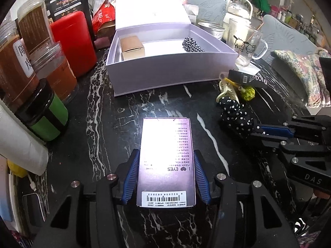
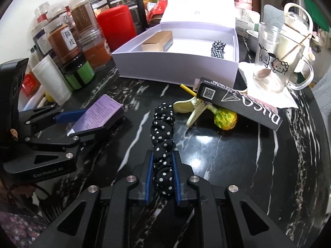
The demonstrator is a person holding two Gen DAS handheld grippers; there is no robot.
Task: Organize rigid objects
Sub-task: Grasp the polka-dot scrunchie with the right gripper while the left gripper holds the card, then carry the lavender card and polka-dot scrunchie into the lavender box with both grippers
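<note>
Left tongs (image 1: 166, 173): clamped on purple carton (image 1: 166, 161), blue pads on its two long sides, carton's far end pointing ahead toward white box (image 1: 169, 70). Barcode label at the near end, "EYES" printed on the upper face.

Right tongs (image 2: 163, 175): closed tight on black dotted scrunchie (image 2: 163, 136), squeezed narrow between the pads; rest of the scrunchie stretching forward from the tips, over black marbled tabletop (image 2: 238, 157).

Ahead of both tongs: white box, lid open and standing upright at the back. Inside: brown carton (image 1: 132, 47) at the left, checked scrunchie (image 1: 192, 44) at the right.

Ahead and right of right tongs: yellow hair clip (image 2: 190, 107), lollipop in green-yellow wrapper (image 2: 225, 117), long black carton (image 2: 238, 103) lying tilted across both.

Farther right, beside the white box: glass mug (image 2: 275, 62) with cartoon print, spoon inside, standing on a white napkin (image 2: 269, 97).

Left of left tongs: red canister (image 1: 72, 43), jars (image 1: 31, 41) of brown contents, green-banded jar (image 1: 45, 119), white tube (image 1: 18, 140).

Left tongs seen from the right wrist view at far left, purple carton tilted in the grip, well apart from the dotted scrunchie.
</note>
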